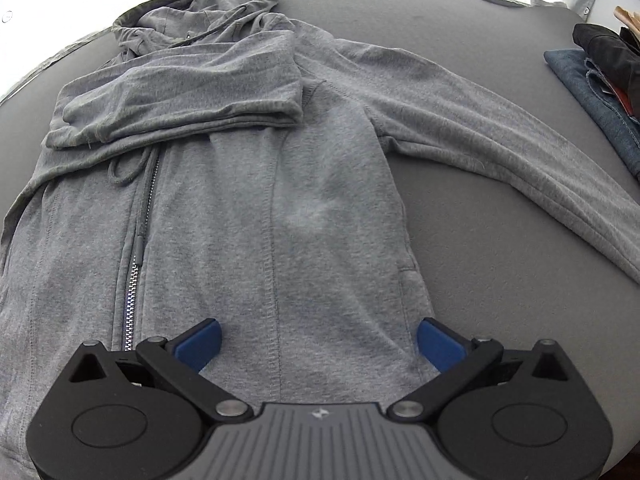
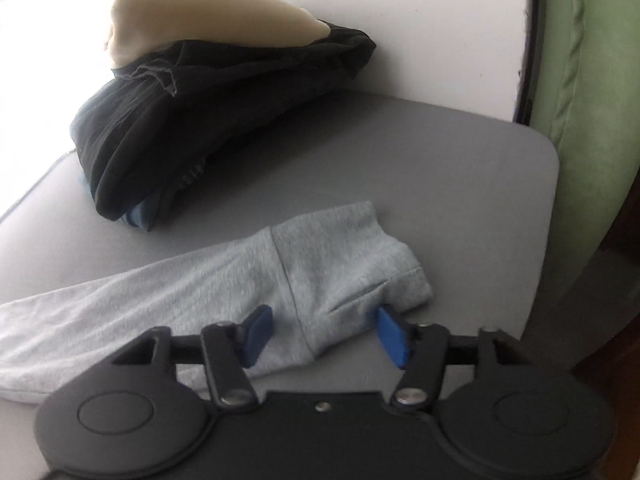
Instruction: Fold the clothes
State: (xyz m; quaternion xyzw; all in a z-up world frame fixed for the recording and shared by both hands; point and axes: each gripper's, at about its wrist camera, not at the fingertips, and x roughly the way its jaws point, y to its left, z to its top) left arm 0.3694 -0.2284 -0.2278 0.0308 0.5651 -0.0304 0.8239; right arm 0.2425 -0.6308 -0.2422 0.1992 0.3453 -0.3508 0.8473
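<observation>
Hovering over grey hoodie [image 1: 248, 208] spread on grey table [image 1: 480, 248], left gripper [image 1: 318, 344] spread wide, clamping nothing.
Sleeve cuff [image 2: 344, 256] at frame center, right gripper [image 2: 322, 332] straddling it, fingers apart, contact unclear; 1 sleeve folded across chest upper left; folded dark clothes pile [image 2: 208, 128] upper left.
</observation>
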